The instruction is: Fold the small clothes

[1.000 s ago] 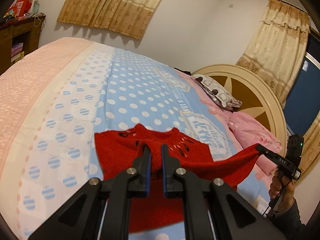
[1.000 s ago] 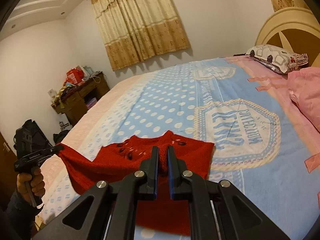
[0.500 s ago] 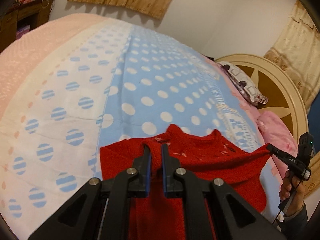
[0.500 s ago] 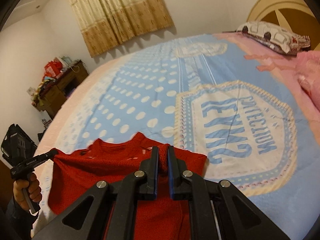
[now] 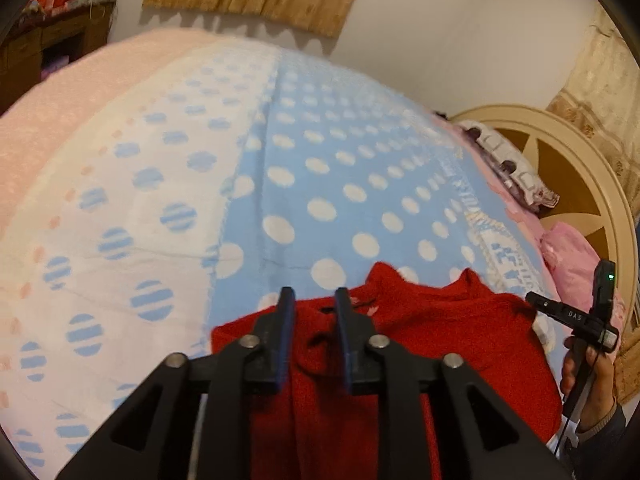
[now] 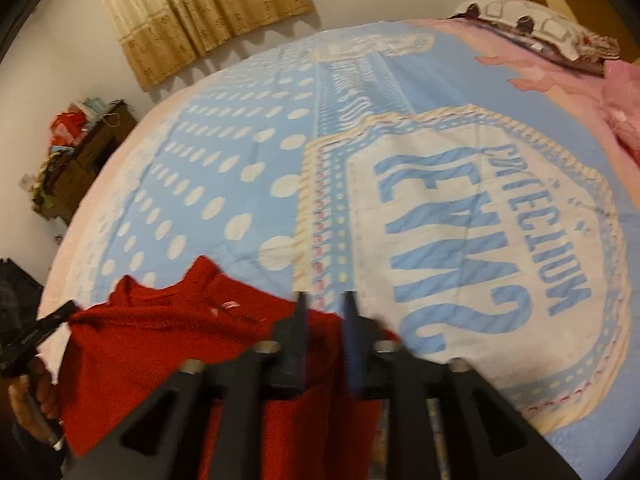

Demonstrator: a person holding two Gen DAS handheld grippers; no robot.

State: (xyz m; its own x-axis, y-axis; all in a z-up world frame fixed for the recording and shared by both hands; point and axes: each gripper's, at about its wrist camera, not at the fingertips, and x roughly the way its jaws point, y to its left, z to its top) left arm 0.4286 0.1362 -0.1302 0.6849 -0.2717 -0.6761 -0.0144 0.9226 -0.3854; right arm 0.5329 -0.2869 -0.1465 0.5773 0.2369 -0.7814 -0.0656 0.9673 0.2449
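Note:
A small red knitted sweater (image 5: 432, 344) lies on the blue polka-dot bedspread (image 5: 320, 184), its collar toward the far side. It also shows in the right wrist view (image 6: 160, 344). My left gripper (image 5: 314, 300) is open just above the sweater's left top corner, with a bunched bit of red knit between the jaws, not clamped. My right gripper (image 6: 325, 304) is open over the sweater's right top corner. The right gripper shows in the left wrist view (image 5: 560, 312) at the sweater's far corner, and the left gripper shows in the right wrist view (image 6: 48, 324).
The bedspread (image 6: 460, 208) has a large lettered emblem right of the sweater. Pillows (image 5: 508, 164) and a pink bundle (image 5: 576, 256) lie by the round headboard (image 5: 580, 184). A wooden desk (image 6: 80, 160) with clutter stands by the wall under curtains (image 6: 200, 12).
Both grippers lowered the sweater onto the bed and then opened, letting go of its top corners. The sweater now rests flat instead of hanging stretched between them.

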